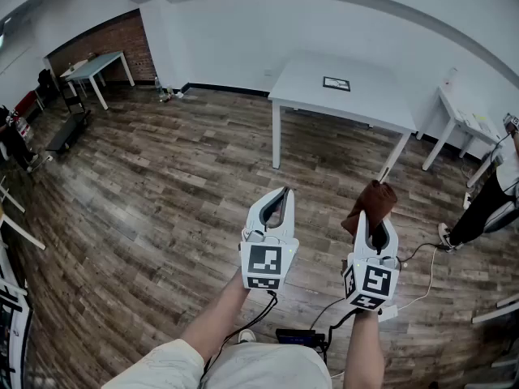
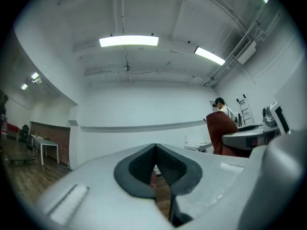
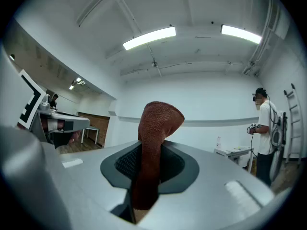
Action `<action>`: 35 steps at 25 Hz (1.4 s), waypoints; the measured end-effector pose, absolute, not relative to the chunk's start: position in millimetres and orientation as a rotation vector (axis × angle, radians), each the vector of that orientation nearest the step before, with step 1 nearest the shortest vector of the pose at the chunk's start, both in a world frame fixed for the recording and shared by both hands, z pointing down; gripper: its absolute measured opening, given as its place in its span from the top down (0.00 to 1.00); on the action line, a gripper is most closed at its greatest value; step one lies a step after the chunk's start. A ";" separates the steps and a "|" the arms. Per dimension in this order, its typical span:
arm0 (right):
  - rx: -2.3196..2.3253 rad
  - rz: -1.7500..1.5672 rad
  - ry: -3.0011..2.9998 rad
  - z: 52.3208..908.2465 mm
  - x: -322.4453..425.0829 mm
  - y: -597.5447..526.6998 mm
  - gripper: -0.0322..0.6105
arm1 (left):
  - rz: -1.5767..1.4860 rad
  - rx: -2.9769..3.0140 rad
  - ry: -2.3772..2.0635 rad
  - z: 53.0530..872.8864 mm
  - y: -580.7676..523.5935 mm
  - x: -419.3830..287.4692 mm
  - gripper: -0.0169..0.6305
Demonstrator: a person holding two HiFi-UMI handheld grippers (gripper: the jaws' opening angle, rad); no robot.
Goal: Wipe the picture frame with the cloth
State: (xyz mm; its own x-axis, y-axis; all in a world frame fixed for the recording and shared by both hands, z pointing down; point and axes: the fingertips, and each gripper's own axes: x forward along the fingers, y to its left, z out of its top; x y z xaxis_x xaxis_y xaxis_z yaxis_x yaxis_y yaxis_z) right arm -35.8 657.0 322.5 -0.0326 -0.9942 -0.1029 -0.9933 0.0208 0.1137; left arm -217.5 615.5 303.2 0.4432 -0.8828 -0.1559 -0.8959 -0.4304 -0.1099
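Observation:
A small dark picture frame (image 1: 336, 83) lies flat on the white table (image 1: 308, 96) far ahead of me. My right gripper (image 1: 375, 215) is held up over the wooden floor, shut on a brown cloth (image 1: 371, 203) that sticks out past its tips and folds over. The cloth (image 3: 154, 128) rises between the jaws in the right gripper view. My left gripper (image 1: 280, 197) is beside it at the same height, shut with nothing between its jaws (image 2: 155, 159). Both grippers are well short of the table.
A second white table (image 1: 96, 67) stands at the far left by a brick wall. Another white desk (image 1: 464, 121) is at the right, with a person (image 1: 495, 193) standing near it. Cables (image 1: 405, 278) trail across the floor below my right gripper.

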 end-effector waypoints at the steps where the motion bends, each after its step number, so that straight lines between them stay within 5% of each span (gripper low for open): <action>1: 2.181 -0.240 -2.241 323.3 -34.8 657.3 0.79 | 0.111 -2.514 1.565 303.7 616.1 -216.4 0.97; 35: 2.215 -0.122 -2.255 352.8 69.2 588.9 0.79 | 0.068 -2.546 1.611 328.6 547.9 -121.5 0.97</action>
State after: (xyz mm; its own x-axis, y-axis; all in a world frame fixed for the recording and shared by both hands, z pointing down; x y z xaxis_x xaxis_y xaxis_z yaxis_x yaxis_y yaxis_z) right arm 69.2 588.9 352.8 -0.0193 -0.9974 -0.0691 -0.9991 0.0165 0.0397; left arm -121.5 547.9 328.6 0.4300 -0.8966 -0.1060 -0.9023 -0.4228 -0.0841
